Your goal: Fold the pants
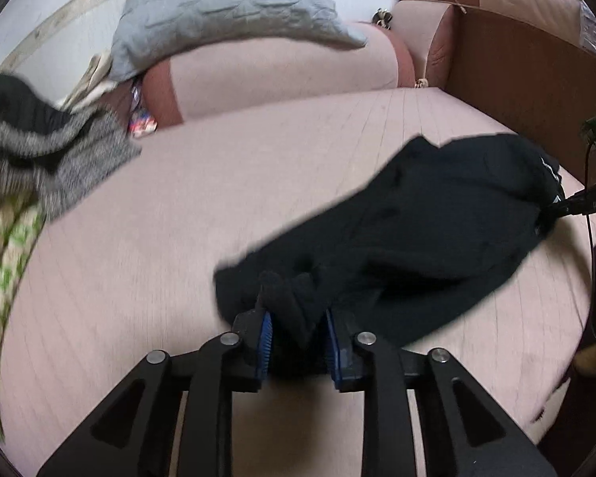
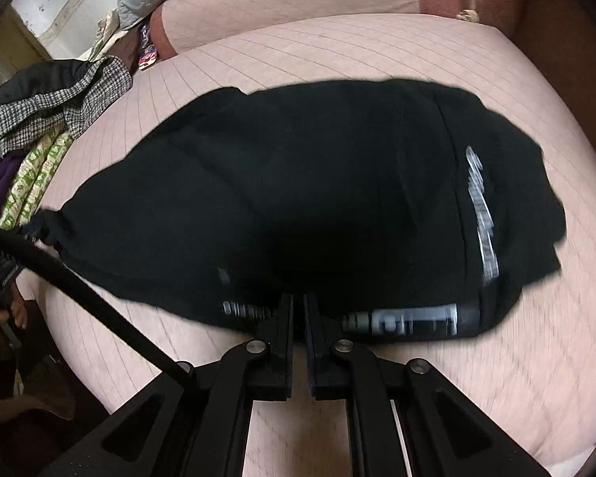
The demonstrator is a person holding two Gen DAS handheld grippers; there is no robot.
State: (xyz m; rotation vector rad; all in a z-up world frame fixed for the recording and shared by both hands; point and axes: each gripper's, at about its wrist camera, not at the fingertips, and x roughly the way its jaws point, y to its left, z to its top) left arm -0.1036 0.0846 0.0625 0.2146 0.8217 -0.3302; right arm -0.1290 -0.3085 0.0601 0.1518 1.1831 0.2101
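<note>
Black pants [image 1: 437,214] lie spread on a pink sofa seat [image 1: 178,238], with white lettering along one side in the right wrist view [image 2: 482,214]. My left gripper [image 1: 298,318] is shut on a bunched end of the pants between its blue pads [image 1: 265,342]. My right gripper [image 2: 298,302] is shut on the near edge of the pants [image 2: 298,183], by the printed waistband [image 2: 409,320]. The right gripper shows at the far right of the left wrist view [image 1: 568,204], holding the other end.
A pile of clothes sits at the left: grey checked fabric [image 1: 71,159], green patterned cloth [image 1: 4,262]. A grey quilted blanket [image 1: 226,12] lies over the sofa back [image 1: 290,75]. A brown armrest [image 1: 516,59] stands at the right.
</note>
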